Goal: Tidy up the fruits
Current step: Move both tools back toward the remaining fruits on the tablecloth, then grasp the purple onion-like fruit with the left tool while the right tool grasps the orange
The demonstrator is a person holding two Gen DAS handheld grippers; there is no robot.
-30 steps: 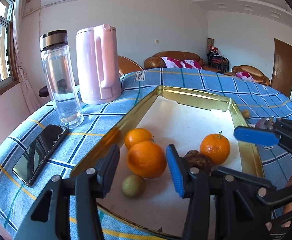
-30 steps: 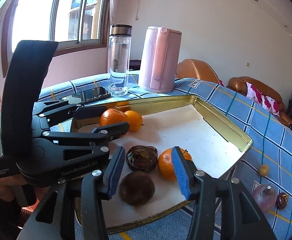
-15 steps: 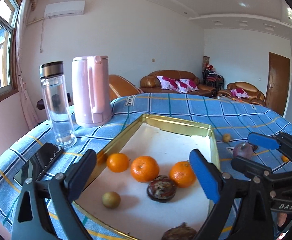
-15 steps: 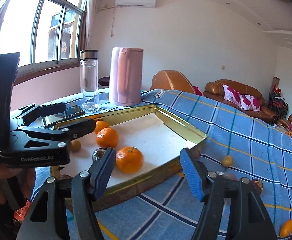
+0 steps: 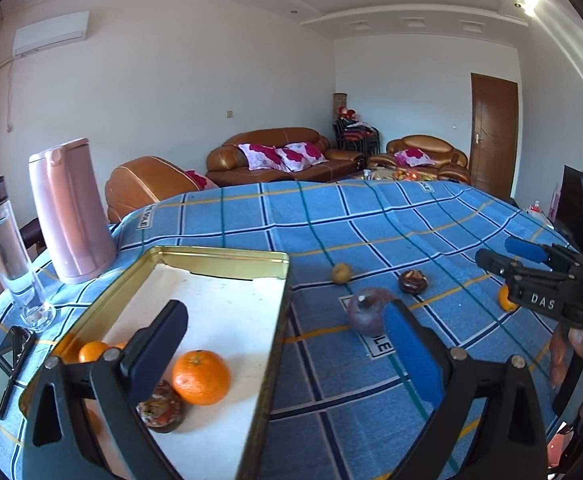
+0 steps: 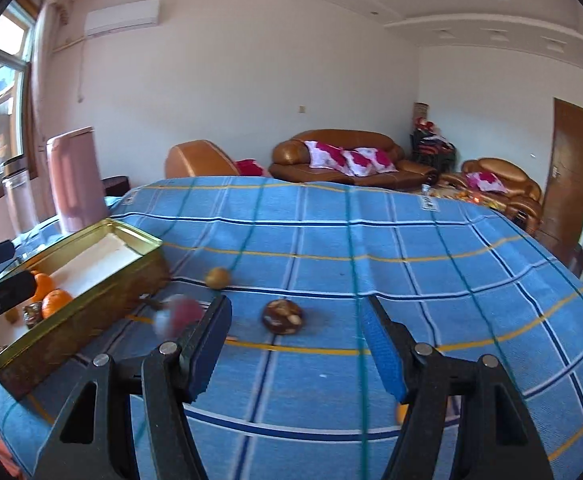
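A: Loose fruit on the blue checked tablecloth [image 6: 331, 240]: small yellowish round fruit [image 6: 217, 277], dark brown mottled fruit [image 6: 282, 316], blurred purple-red round fruit [image 6: 179, 316] just beside the shallow gold metal tray [image 5: 279, 320].

B: Already in the tray: glossy orange mandarin [image 5: 201, 377], dark mottled fruit [image 5: 160, 404], more oranges near the front rim.

A: Step in hand, by the look of it: between drops, heading for the next pickup.

B: Left gripper [image 5: 287, 344] opening, very wide, nothing between the pads. Right gripper [image 6: 294, 344] part open, empty, facing the brown fruit.

A: Next move calls for lowering, straddling one fruit, closing gently.

B: Against a second ago: both over the tray then, left narrower around an orange; now swung out over the cloth.
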